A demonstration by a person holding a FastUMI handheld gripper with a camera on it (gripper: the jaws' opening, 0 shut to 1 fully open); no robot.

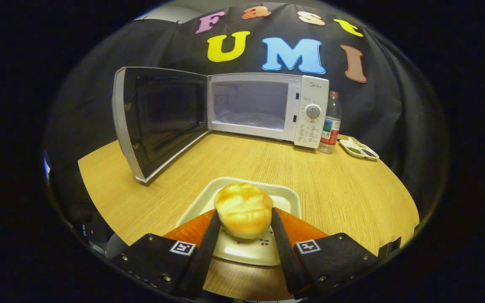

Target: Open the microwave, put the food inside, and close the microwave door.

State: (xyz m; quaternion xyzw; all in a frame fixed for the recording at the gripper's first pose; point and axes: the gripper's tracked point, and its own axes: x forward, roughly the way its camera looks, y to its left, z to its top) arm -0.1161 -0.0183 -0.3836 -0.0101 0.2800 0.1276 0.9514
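Note:
A golden bread bun (243,209) sits between my two fingers, both pressing its sides, so my gripper (244,216) is shut on it. The bun is just above a cream square tray (286,197) that lies on the wooden table (339,189); I cannot tell if the bun still touches it. Beyond the fingers stands a white microwave (267,107) with its door (158,118) swung wide open to the left. Its lit cavity (249,105) holds nothing I can see.
A water bottle with a red label (331,124) stands right of the microwave. A small white divided dish (358,149) lies near the table's far right edge. Bare table stretches between the tray and the microwave.

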